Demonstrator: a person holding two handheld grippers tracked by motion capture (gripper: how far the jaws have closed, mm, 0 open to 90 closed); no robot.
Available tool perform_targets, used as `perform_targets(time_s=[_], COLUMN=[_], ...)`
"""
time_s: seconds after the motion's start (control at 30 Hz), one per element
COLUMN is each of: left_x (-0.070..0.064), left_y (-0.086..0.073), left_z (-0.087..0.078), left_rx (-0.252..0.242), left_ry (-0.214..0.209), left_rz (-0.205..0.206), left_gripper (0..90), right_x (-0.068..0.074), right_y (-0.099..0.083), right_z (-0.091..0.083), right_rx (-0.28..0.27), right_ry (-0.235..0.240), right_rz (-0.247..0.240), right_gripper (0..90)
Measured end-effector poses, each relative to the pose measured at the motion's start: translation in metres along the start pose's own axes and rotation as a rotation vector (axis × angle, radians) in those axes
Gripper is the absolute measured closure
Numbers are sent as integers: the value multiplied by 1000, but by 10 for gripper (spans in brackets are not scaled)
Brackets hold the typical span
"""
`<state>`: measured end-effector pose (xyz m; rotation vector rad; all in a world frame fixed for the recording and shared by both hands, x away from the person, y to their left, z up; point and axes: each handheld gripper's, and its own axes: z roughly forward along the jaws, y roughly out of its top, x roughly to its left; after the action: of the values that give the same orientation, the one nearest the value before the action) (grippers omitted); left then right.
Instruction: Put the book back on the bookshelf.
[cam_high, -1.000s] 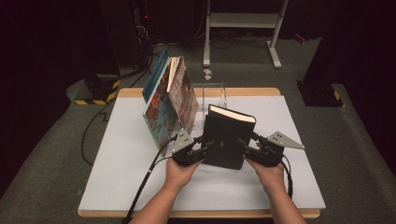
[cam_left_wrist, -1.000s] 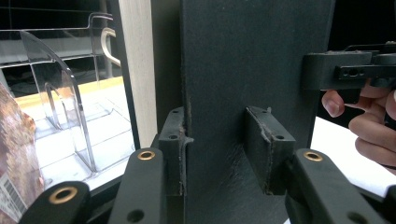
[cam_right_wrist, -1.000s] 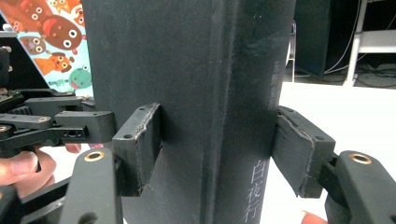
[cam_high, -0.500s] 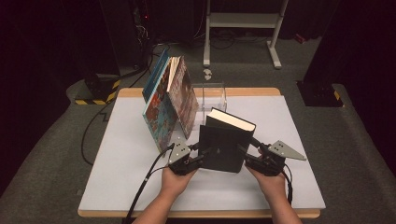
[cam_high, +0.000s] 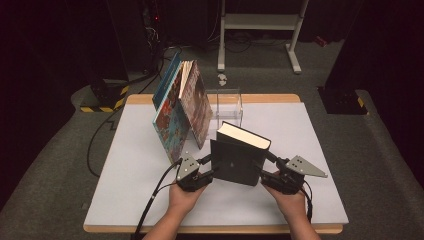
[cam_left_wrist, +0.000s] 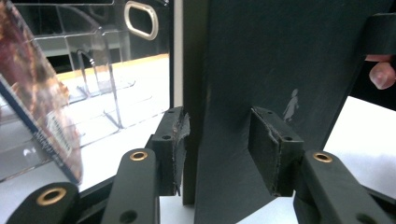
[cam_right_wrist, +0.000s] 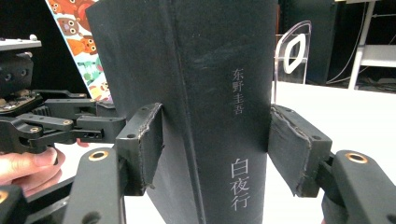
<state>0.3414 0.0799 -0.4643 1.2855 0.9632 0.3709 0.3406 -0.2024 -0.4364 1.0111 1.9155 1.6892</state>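
A thick black hardback book (cam_high: 239, 161) stands upright above the white table (cam_high: 320, 135), pale page edges facing up. My left gripper (cam_high: 209, 168) clamps its left edge and my right gripper (cam_high: 266, 170) its right side. In the left gripper view both pads (cam_left_wrist: 270, 154) press on the book (cam_left_wrist: 280, 65), the gripper (cam_left_wrist: 219, 156) shut on it. In the right gripper view the gripper (cam_right_wrist: 217, 149) is shut across the spine (cam_right_wrist: 219, 60), which carries pale printed characters.
Several colourful picture books (cam_high: 181, 107) lean in a clear acrylic rack (cam_high: 229, 102) at the table's far middle, just left of and behind the black book. A white metal stand (cam_high: 260, 25) and a striped floor base (cam_high: 102, 102) lie beyond the table.
Both grippers have drawn the black book toward the table's near edge and slightly left, away from the rack. Both grips are unchanged.
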Motion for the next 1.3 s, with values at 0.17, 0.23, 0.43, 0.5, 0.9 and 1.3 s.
perform_targets(time_s=[0.17,0.23,0.43,0.5,0.9,1.3], left_x=[4,5,11,14,50,93], left_y=[-2,-4,-11,-13,-13,-9], left_z=[-4,-5,-14,-18,-58,-84], left_rx=[1,7,25,34,74,97], left_ry=[17,21,49,65,205,419], left_rz=[-5,4,19,27,44,20], left_gripper=[535,519,459,444,402,381], right_x=[0,0,-2,-2,4,8], right_y=[0,-1,-3,-3,-4,6], right_z=[1,2,7,7,7,12], right_rx=[9,22,88,89,80,84], right_ry=[6,9,43,53,69,95], right_rz=[5,6,20,16,-27,-44], right_gripper=[354,337,301,286,255,205])
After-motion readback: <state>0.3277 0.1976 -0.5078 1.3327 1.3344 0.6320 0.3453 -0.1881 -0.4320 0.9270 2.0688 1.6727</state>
